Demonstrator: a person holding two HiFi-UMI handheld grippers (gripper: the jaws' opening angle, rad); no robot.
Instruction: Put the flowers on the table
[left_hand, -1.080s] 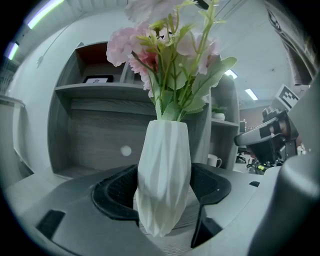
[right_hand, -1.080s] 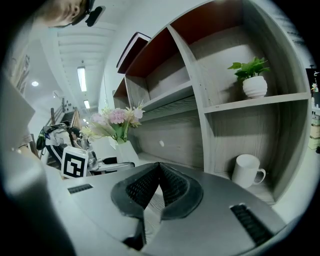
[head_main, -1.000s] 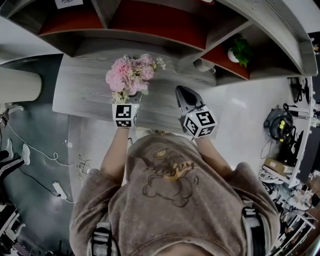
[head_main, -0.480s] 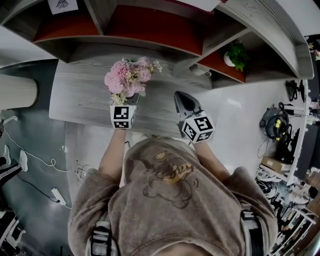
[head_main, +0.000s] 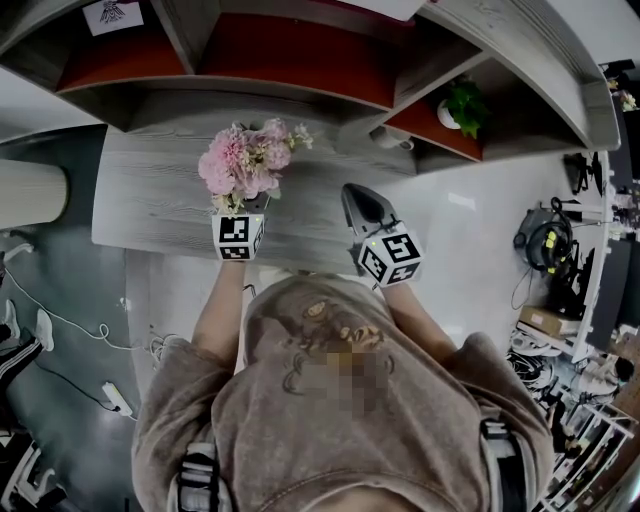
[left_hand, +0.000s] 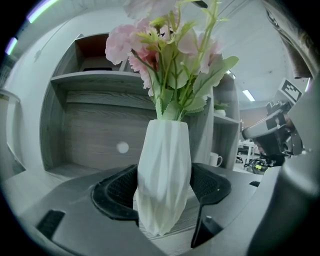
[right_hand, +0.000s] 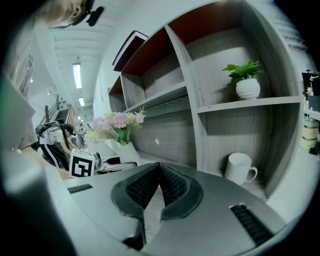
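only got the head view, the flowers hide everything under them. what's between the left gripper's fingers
observer: A white faceted vase. The left gripper has its fingers pressed on both sides of it, low on the body, with the flowers rising out of its mouth.
operator: is the right gripper carrying anything
observer: No. The right gripper has its fingers closed together with nothing between them.
operator: what's the small white thing in the shelf past the right gripper
observer: A white mug, handle to the right, in the bottom compartment below the shelf board with the potted plant.
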